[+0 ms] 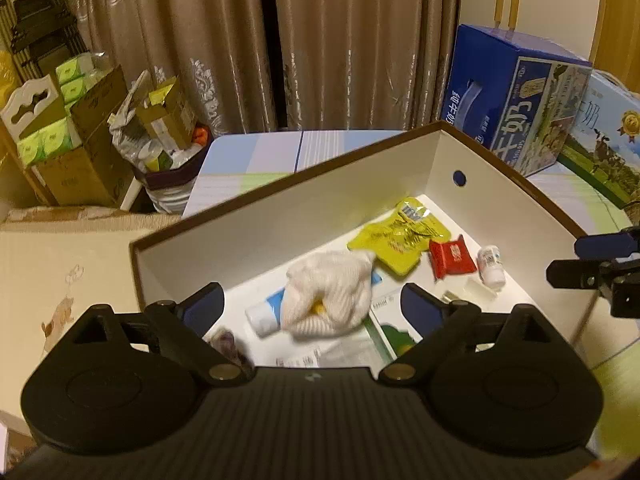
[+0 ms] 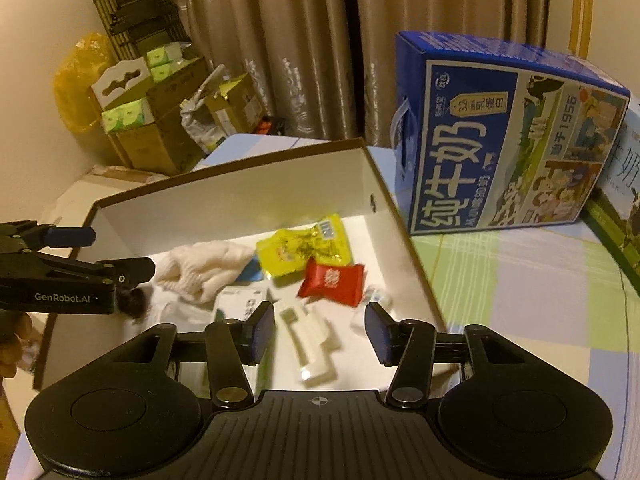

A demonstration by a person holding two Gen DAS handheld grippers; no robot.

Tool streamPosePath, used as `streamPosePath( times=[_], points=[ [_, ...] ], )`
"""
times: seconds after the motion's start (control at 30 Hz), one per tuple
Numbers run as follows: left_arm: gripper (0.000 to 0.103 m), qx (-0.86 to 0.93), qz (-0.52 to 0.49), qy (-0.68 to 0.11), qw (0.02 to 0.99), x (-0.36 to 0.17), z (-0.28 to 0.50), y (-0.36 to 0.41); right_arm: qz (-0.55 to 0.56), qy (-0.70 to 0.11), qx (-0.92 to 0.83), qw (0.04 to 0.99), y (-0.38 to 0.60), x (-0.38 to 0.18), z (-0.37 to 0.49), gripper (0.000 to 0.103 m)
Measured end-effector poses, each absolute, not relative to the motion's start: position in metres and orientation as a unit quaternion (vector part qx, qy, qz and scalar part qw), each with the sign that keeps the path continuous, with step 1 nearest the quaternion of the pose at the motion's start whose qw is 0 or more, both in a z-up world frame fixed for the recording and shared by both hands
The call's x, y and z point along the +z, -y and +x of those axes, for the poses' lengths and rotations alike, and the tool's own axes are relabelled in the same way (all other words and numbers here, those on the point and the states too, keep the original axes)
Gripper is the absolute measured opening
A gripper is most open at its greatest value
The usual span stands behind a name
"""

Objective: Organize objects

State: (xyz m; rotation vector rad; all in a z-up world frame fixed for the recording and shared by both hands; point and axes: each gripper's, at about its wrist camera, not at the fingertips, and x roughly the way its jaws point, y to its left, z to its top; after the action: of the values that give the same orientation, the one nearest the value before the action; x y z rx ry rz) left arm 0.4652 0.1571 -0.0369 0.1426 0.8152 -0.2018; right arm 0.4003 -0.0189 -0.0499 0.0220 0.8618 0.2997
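Note:
A brown-rimmed box with white walls (image 1: 280, 216) (image 2: 224, 200) stands open on the table. On its floor lie a white knit cloth (image 1: 328, 296) (image 2: 204, 268) over a blue-and-white tube (image 1: 266, 314), a yellow packet (image 1: 400, 240) (image 2: 304, 252), a red packet (image 1: 452, 260) (image 2: 332, 280), a small white bottle (image 1: 492, 266) and a dark fuzzy thing (image 2: 134, 300). My left gripper (image 1: 312, 308) (image 2: 120, 252) hangs open over the cloth, holding nothing. My right gripper (image 2: 320, 332) (image 1: 564, 260) is open above a blurred white plastic piece (image 2: 312, 340), its pads apart from it.
A large blue milk carton (image 1: 516, 100) (image 2: 500, 140) stands on the checked tablecloth (image 2: 520, 280) just right of the box. Cardboard boxes with green tissue packs (image 1: 60, 140) (image 2: 132, 120) are stacked on the left by the curtains. A printed leaflet (image 1: 360, 348) lies in the box.

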Motion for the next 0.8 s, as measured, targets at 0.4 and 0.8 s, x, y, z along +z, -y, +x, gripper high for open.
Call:
streamPosePath(
  times=[0.4, 0.8],
  points=[
    [0.102, -0.086, 0.052, -0.347, 0.932, -0.001, 0.391, -0.17, 0.033, -0.408, 0.143, 0.901, 0.019, -0.034, 0.337, 0.051],
    [0.102, -0.065, 0.01, -0.346, 0.936, 0.023, 0.282, -0.158, 0.035, -0.39, 0.165, 0.905, 0.046, -0.02, 0.265, 0.051]
  ],
)
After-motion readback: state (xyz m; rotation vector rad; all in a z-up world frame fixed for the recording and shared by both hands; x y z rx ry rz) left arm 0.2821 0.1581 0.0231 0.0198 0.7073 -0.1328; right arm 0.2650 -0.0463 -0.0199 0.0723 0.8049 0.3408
